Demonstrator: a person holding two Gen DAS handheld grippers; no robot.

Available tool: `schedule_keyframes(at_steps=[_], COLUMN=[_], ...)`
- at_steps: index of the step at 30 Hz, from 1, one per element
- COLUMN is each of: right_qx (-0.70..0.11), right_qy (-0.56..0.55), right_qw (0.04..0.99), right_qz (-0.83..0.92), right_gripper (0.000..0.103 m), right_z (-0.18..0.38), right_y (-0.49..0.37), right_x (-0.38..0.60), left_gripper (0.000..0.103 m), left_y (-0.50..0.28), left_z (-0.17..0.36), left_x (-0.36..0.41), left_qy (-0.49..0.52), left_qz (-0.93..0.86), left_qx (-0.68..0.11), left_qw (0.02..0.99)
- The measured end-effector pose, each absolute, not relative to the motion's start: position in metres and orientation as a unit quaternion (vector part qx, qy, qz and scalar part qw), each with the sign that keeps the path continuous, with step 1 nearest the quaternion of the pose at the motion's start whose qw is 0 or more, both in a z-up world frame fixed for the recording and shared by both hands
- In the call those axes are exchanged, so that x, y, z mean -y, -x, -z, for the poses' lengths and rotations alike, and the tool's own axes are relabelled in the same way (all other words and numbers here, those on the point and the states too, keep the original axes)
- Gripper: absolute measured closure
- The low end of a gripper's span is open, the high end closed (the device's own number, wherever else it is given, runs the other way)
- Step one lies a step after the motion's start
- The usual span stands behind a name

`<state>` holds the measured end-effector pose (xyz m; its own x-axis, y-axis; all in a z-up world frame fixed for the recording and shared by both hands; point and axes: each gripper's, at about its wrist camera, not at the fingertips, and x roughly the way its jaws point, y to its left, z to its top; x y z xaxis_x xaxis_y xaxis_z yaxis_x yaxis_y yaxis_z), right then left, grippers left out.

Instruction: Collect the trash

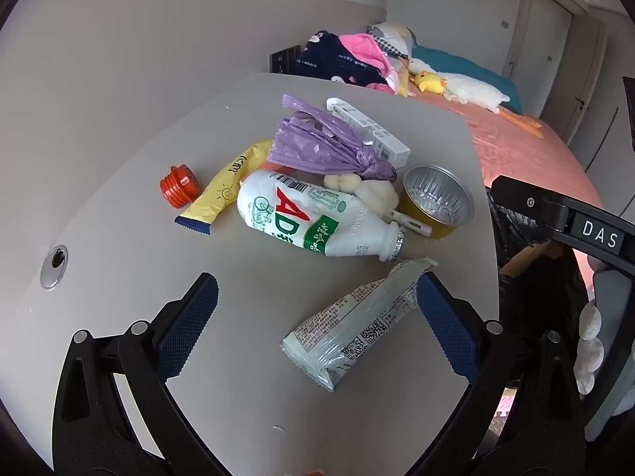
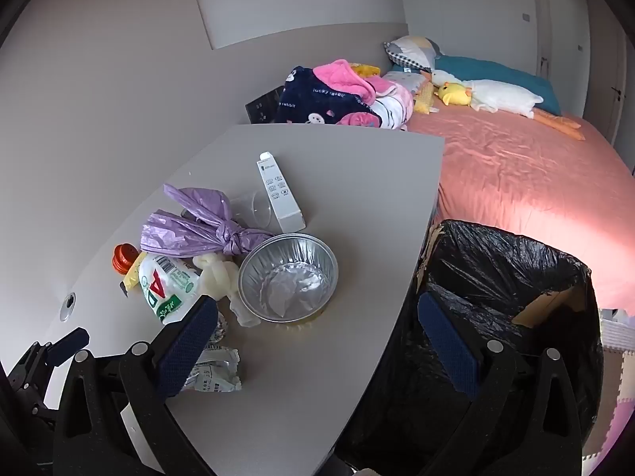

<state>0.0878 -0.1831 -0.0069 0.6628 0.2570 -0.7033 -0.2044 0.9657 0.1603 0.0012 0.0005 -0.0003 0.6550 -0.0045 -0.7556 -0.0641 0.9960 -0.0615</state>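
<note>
Trash lies heaped on a grey table (image 1: 131, 182). A white bottle (image 1: 313, 218) with red and green print lies on its side, behind it a knotted purple bag (image 1: 325, 146), a foil bowl (image 1: 436, 198), a yellow wrapper (image 1: 226, 190), an orange cap (image 1: 178, 186) and a white box (image 1: 369, 131). My left gripper (image 1: 317, 289) is open above a silver wrapper (image 1: 357, 325), which lies by its right finger, untouched. My right gripper (image 2: 317, 309) is open and holds nothing, over the table's edge between the foil bowl (image 2: 287, 273) and a black-lined bin (image 2: 508, 277).
A bed with a pink sheet (image 2: 516, 174), folded blankets and plush toys stands beyond the table. A clear cup (image 2: 258, 208) lies beside the white box (image 2: 279, 194). A round metal grommet (image 1: 53, 267) sits in the table's left side. Foam floor mats (image 2: 619, 357) show at right.
</note>
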Motion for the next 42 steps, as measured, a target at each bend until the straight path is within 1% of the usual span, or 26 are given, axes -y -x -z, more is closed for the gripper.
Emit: schedule_keyframes(at_steps=[11, 13, 42], right_qx=[-0.393, -0.391, -0.391], right_qy=[-0.038, -0.035, -0.032], right_qw=[0.91, 0.911, 0.912], right_qz=[-0.128, -0.127, -0.124], right_gripper=[0.003, 0.003, 0.003], right_z=[0.006, 0.005, 0.004], right_y=[-0.088, -0.088, -0.087], right_x=[0.186, 0.185, 0.185], left_gripper=[0.006, 0.006, 0.006], left_y=[0.009, 0.001, 0.002], left_z=[-0.01, -0.004, -0.002], left_x=[0.008, 0.003, 0.005], left_qy=[0.035, 0.033, 0.034], left_qz=[-0.02, -0.017, -0.002], left_qx=[-0.409, -0.411, -0.411], left_qw=[0.912, 0.911, 0.911])
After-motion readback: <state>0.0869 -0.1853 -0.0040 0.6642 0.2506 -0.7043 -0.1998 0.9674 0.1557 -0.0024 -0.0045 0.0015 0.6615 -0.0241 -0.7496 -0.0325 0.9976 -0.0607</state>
